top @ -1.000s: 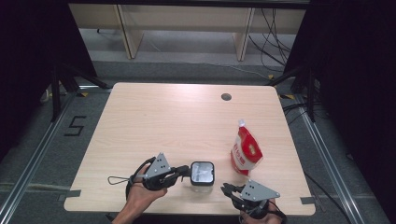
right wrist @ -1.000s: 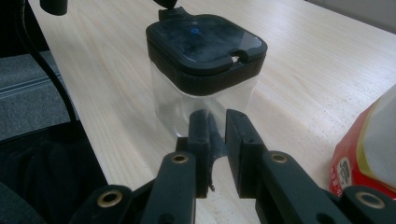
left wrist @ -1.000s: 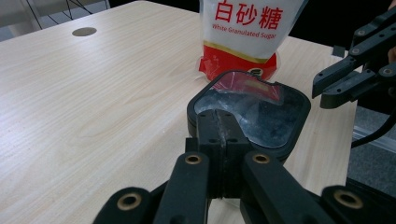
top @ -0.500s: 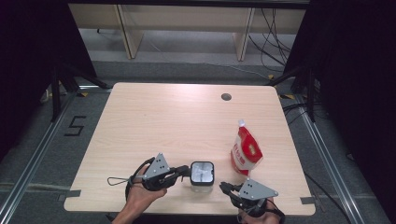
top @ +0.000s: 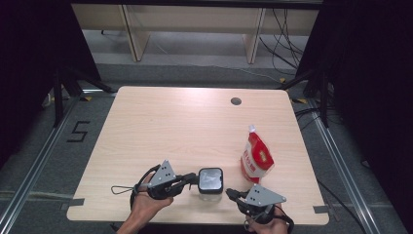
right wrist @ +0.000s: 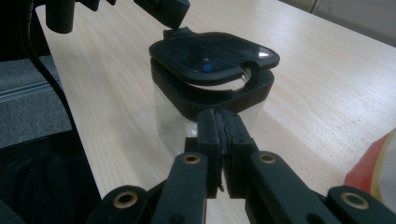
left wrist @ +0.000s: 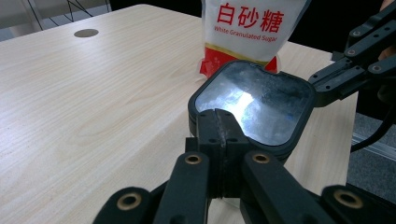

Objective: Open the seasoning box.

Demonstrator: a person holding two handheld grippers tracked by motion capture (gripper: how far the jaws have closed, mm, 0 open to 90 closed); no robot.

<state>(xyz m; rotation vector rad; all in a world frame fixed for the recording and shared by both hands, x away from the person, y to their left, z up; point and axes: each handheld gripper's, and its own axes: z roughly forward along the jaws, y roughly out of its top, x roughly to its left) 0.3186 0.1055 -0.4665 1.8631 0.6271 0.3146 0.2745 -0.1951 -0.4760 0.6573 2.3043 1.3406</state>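
At the near table (top: 146, 126) edge, the left gripper (top: 191, 178) rested with jaws fully closed, empty, tips against the black lid of the clear square jar (top: 210, 181); the right gripper (top: 230, 194), its jaws just closing to shut on nothing, sat just beside the jar. The right gripper view showed the lid raised at one side above the collar; the left gripper view showed whitish contents. Farther back, the sugar pouch (left wrist: 250, 28) read "白砂糖 White Granulated Sugar".
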